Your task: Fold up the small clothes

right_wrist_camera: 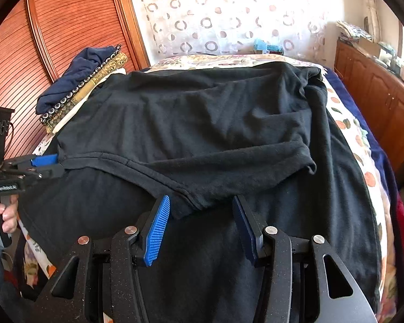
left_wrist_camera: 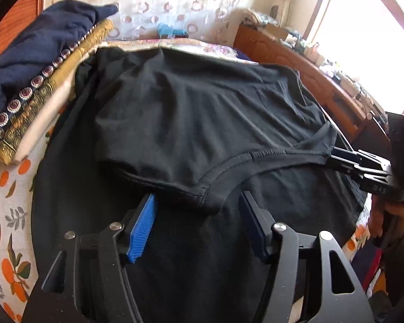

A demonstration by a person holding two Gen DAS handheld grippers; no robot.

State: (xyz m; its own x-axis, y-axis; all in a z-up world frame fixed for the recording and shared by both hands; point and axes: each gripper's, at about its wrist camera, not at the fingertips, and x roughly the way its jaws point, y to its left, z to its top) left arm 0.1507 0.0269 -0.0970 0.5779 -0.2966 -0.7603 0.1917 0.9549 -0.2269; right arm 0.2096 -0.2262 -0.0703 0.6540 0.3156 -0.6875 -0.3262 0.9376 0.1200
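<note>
Black T-shirt (left_wrist_camera: 202, 113) lies spread across the bed (left_wrist_camera: 5, 202), filling the centre of both wrist views. Its upper portion is folded over toward the near side, so a doubled layer sits on top of the single layer beneath. The ribbed neckline (left_wrist_camera: 237, 161) runs along the near edge of the folded layer; in the right wrist view it crosses from centre left toward lower centre.

Left gripper (left_wrist_camera: 199, 212): jaws wide apart, blue ribbed pads either side of the folded corner of the shirt. The corner sits in the gap; nothing is clamped. In the right wrist view this gripper appears at the left edge of the frame, its tips just at the shirt's edge, with a hand (right_wrist_camera: 2, 215) on the grip below it.

Right gripper (right_wrist_camera: 200, 212): jaws likewise spread, the other folded corner lying between the pads, not clamped. In the left wrist view it enters from the right edge, its tips against the shirt's fold.

Stack of folded clothes (left_wrist_camera: 37, 80) at upper left of the left wrist view: navy garment on top, gold patterned fabric with round trim beneath. Bed cover shows an orange fruit print. Wooden cabinet (left_wrist_camera: 323, 86) at upper right; patterned curtain (right_wrist_camera: 229, 13) behind the bed.
</note>
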